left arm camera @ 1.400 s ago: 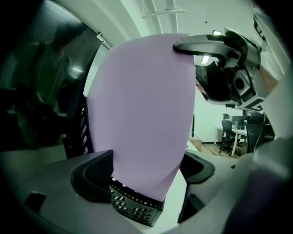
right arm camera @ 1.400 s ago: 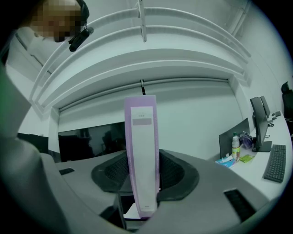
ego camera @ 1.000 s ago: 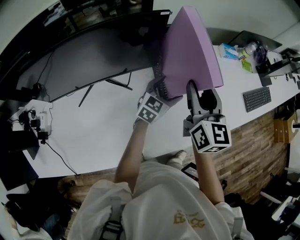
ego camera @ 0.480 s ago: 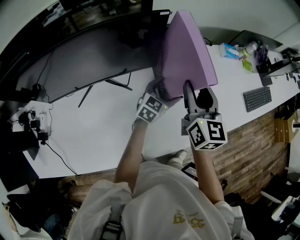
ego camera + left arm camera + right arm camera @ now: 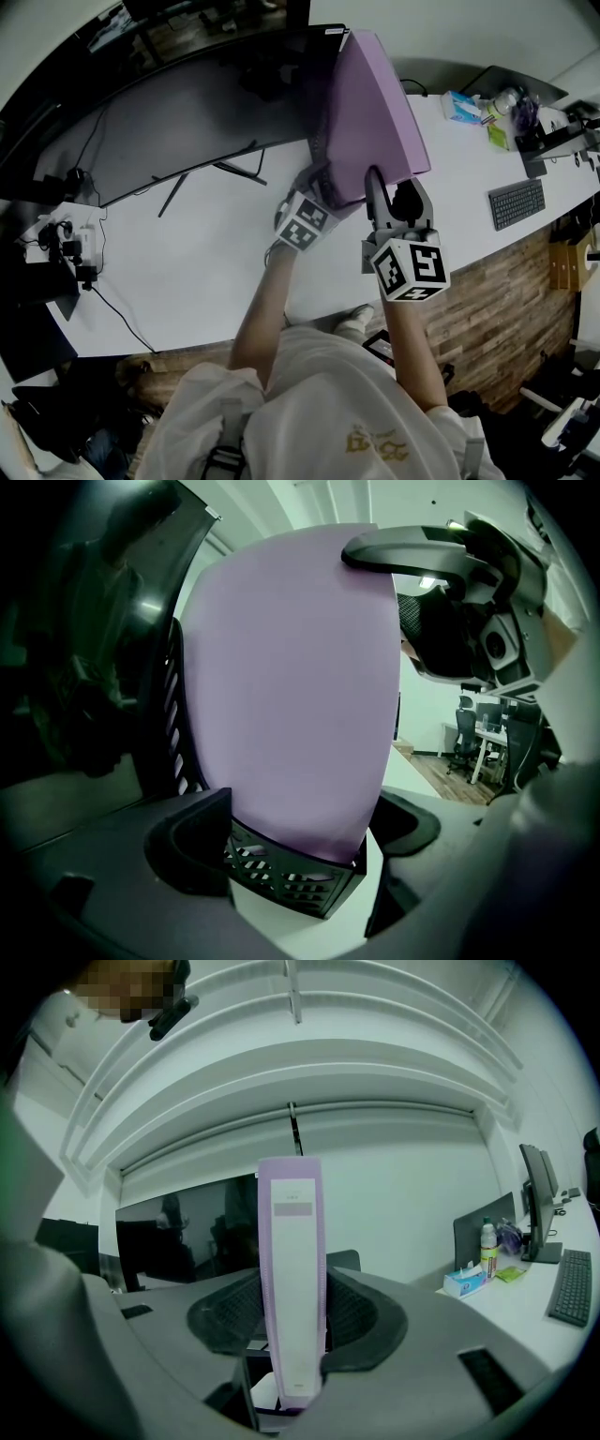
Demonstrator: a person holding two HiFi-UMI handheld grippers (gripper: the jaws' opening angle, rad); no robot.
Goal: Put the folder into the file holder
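Lower edge of folder point(image 5: 291, 686) apparently inside file holder point(image 5: 286, 878) rim

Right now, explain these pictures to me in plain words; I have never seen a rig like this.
There is no robot here: a person holds a pair of tongs in each hand. One picture comes from a camera on the person's head, looking down; the other two cameras ride on the tongs. The right tongs grip a purple folder by its spine, upright, with its lower edge inside a black mesh file holder. The left tongs stand open around the holder's corner. Everything sits on a white desk with a curved monitor and a keyboard.
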